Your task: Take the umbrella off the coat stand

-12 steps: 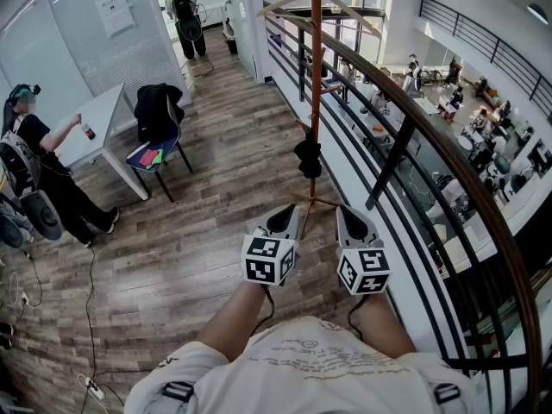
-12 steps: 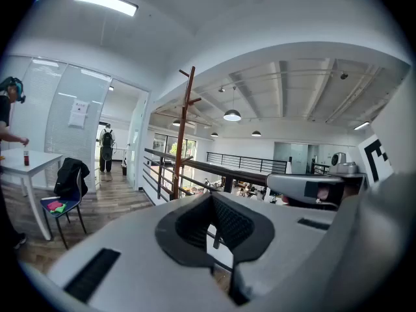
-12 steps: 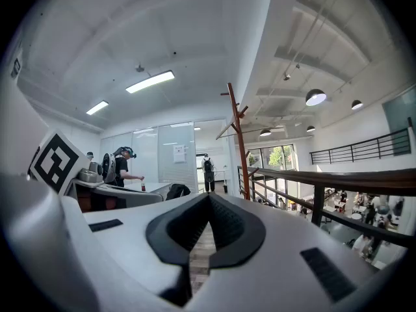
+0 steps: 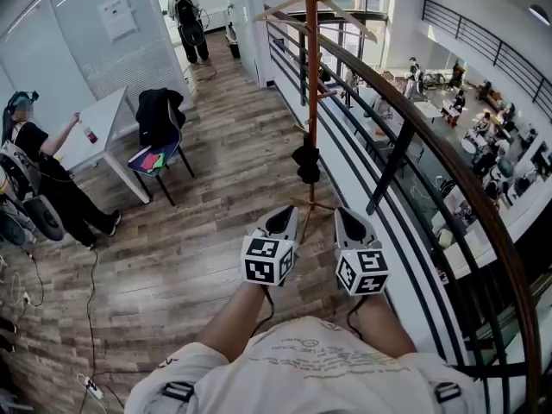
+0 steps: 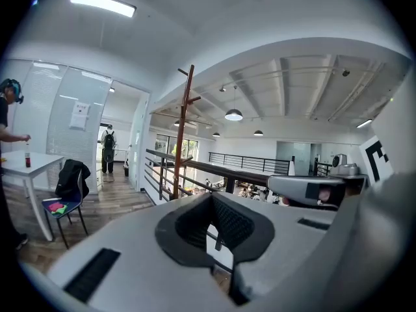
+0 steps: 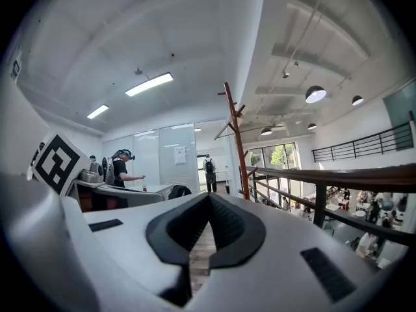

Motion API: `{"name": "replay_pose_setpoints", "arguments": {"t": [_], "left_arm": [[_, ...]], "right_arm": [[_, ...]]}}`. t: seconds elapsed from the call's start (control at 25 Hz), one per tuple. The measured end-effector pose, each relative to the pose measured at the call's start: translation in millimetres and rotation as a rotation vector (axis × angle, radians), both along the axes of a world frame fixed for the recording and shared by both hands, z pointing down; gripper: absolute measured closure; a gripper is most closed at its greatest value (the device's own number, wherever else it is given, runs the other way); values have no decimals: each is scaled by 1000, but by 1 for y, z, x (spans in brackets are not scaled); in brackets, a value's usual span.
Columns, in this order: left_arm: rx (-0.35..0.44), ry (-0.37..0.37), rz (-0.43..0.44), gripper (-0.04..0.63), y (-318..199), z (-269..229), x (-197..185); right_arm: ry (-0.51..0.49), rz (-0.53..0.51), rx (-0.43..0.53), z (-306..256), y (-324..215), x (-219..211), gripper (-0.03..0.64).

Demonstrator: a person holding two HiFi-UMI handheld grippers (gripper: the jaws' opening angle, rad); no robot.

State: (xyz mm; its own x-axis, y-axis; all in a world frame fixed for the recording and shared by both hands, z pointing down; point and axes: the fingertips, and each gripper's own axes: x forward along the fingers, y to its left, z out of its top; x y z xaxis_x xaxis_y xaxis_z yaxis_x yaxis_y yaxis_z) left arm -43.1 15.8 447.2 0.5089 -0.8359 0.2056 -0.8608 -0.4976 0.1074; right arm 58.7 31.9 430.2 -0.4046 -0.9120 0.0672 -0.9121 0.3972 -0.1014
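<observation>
Floor (image 4: 198, 231) by railing (image 4: 414, 136): umbrella (image 4: 306, 162) on coat stand (image 4: 310, 76); left gripper (image 4: 285, 220), right gripper (image 4: 349, 222) jaws together.

left hand-held gripper (image 4: 285, 216): closed, empty | right hand-held gripper (image 4: 347, 217): closed, empty

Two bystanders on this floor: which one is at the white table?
The person in black at the head view's left edge, one hand reaching over the white table. The other person stands far down the corridor, wearing a backpack.
</observation>
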Motion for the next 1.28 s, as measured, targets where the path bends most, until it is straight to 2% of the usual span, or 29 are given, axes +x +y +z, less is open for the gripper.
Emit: {"name": "replay_pose_setpoints", "arguments": {"t": [0.48, 0.68, 0.96, 1.28], "left_arm": [[-17, -3, -37, 591, -25, 9, 24], [-10, 4, -59, 591, -43, 11, 19], [-18, 41, -44, 591, -86, 15, 15], [-38, 40, -14, 591, -140, 20, 17]], "right_arm": [[-39, -51, -18, 6, -29, 22, 615], [2, -113, -6, 12, -44, 12, 615], [26, -102, -14, 15, -85, 11, 615], [37, -82, -34, 20, -137, 11, 615]]}}
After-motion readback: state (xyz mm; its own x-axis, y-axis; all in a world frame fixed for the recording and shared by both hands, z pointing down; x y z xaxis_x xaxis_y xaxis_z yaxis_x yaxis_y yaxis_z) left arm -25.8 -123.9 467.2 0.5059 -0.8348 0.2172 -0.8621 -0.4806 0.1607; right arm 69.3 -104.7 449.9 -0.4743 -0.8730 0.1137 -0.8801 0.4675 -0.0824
